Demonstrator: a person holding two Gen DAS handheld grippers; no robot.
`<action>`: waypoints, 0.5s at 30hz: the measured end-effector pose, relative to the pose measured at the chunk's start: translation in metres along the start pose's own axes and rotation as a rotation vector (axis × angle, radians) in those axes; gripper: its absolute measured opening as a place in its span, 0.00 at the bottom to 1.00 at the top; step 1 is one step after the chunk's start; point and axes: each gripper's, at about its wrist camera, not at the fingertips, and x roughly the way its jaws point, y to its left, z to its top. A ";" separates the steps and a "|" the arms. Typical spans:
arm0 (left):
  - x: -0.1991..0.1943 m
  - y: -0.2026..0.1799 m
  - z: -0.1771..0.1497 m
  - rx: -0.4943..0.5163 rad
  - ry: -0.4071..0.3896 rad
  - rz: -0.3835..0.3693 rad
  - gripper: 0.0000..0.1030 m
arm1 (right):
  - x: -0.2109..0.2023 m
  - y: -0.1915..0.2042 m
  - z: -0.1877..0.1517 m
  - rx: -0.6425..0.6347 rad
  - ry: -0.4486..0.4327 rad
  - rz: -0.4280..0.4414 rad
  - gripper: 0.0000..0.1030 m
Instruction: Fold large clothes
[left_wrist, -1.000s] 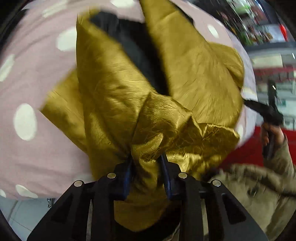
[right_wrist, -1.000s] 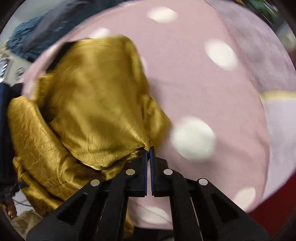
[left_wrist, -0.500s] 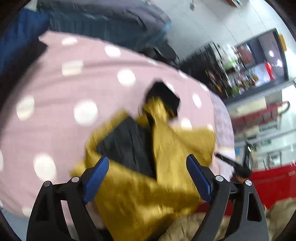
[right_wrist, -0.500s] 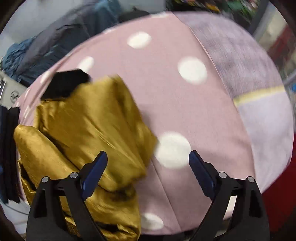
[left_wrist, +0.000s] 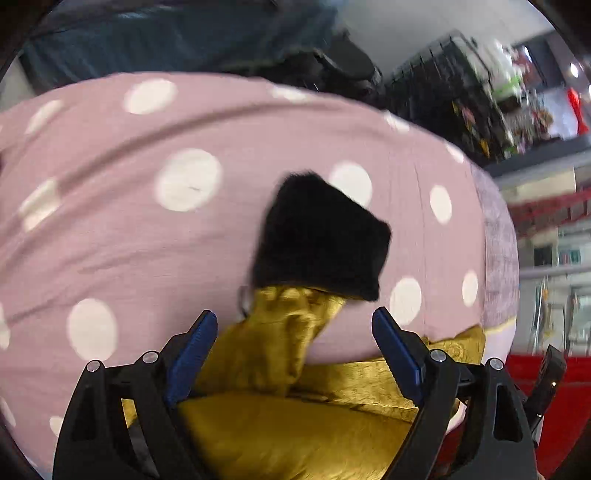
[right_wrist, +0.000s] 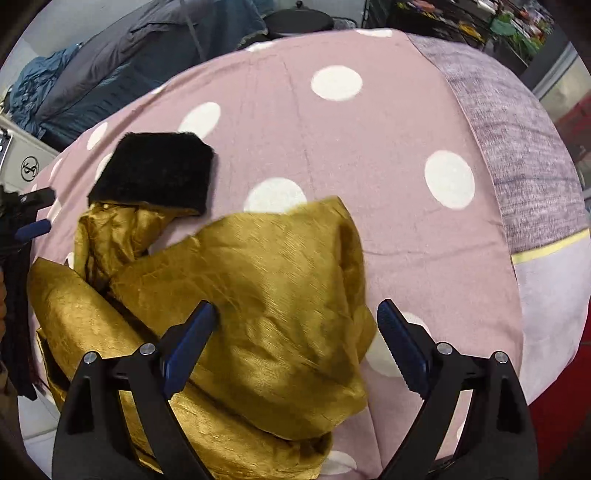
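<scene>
A shiny gold garment lies crumpled on a pink bedspread with white dots. It ends in a black furry cuff, which lies flat on the spread. In the left wrist view the gold sleeve runs up to the black cuff. My left gripper is open and empty, jaws wide on either side of the sleeve. My right gripper is open and empty above the gold bundle. The left gripper also shows at the left edge of the right wrist view.
The bedspread has a mauve band and pale panel on the right. Blue and grey bedding is piled beyond the far edge. A red surface lies below the bed's right side. Shelves with goods stand far right.
Both grippers held the gold garment a second ago, then opened and let it go. It has dropped onto the spread. Both grippers have pulled back from it.
</scene>
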 end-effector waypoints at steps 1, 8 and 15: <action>0.017 -0.008 0.004 0.032 0.057 -0.012 0.81 | 0.004 -0.005 -0.003 0.014 0.014 0.012 0.86; 0.096 -0.032 -0.024 0.218 0.238 0.226 0.56 | 0.019 -0.011 -0.021 0.006 0.054 0.151 0.50; 0.055 -0.008 -0.041 0.129 0.159 0.157 0.11 | 0.001 0.016 -0.027 -0.097 -0.006 0.164 0.14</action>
